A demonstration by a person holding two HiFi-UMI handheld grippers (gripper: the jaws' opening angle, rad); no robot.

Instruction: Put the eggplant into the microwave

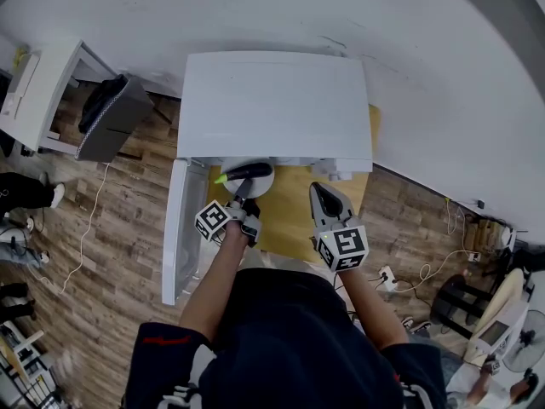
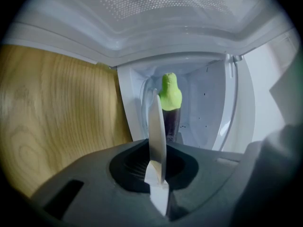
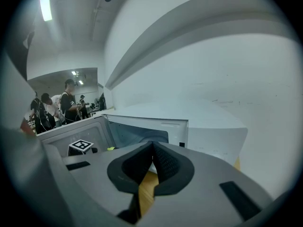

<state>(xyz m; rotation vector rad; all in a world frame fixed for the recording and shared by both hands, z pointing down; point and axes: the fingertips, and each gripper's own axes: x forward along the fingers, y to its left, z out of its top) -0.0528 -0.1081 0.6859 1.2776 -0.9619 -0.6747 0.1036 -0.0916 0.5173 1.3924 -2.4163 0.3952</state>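
Note:
The eggplant, dark purple with a green stem end, lies on a white plate at the mouth of the white microwave. My left gripper is shut on the plate's near rim. In the left gripper view the plate shows edge-on between the jaws, with the eggplant beyond it, in front of the microwave's cavity. My right gripper hovers over the wooden table to the right of the plate, shut and empty.
The microwave door stands swung open at the left. On the wood floor to the left are a white cabinet and a grey box. A power strip lies at the right. People stand in the background.

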